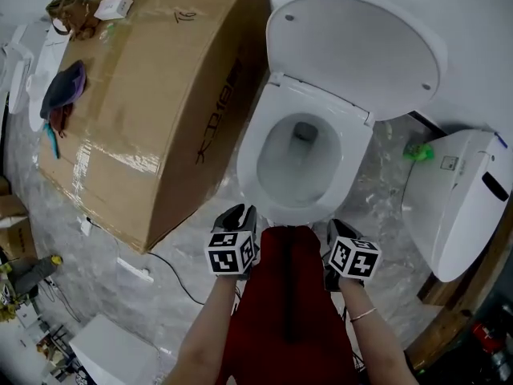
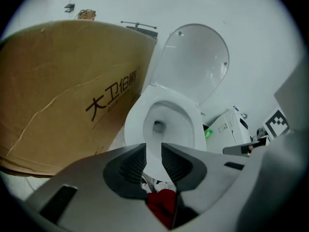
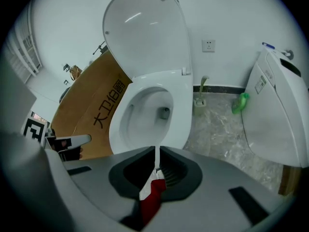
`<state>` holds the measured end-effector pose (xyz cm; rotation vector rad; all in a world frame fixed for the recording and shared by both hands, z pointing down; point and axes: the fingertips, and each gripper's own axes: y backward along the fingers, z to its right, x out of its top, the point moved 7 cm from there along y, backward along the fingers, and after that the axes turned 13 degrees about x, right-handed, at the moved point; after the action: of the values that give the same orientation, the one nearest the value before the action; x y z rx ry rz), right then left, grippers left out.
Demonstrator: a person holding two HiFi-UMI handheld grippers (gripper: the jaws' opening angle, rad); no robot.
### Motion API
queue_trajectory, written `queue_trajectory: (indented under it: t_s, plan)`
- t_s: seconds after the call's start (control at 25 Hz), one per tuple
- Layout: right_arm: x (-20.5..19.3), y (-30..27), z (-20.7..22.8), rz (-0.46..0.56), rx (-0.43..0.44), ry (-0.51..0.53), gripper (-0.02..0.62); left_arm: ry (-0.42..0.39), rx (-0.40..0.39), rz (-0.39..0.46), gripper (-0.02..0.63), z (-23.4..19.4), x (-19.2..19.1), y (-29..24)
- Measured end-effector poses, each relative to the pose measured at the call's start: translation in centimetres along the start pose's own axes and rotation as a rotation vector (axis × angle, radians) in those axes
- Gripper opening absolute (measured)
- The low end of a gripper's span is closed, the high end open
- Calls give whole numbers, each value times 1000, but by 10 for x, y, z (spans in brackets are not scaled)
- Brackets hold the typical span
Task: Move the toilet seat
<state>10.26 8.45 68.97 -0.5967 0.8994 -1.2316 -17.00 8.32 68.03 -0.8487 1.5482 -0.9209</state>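
Fingers (image 2: 133,163) on the left gripper (image 2: 153,159) stand slightly apart and empty; the right gripper (image 3: 157,162) is closed. Just ahead lies the toilet seat (image 1: 350,143) (lid (image 1: 353,46) up). Closed fingers may skid off its glossy rim.

Head view overhead, 2 gripper views low, toilet (image 1: 353,147) shared.

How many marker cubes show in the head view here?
2. One marker cube sits on the left gripper, lower centre-left; the other marker cube on the right gripper, lower centre-right. Both are near the toilet seat front edge; none looks hidden.
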Motion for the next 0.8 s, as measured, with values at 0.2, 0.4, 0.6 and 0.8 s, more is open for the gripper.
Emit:
queue_trajectory:
  t_s: [0.2,0.4,0.6,0.8]
  plan:
    - [-11,-20,19,-7,-2,-84,21,20,10,-56,130,-7,-14,-26]
    - [-21,-41,36,-23,21,-209,110,66,8,-114,163,-11,-27,-51]
    - [-30,-61,41,-30,42,-304,171,114,-11,-154,173,-16,-37,-67]
    - [-36,-74,45,-27,63,-386,229,176,-34,-188,192,-19,-40,-78]
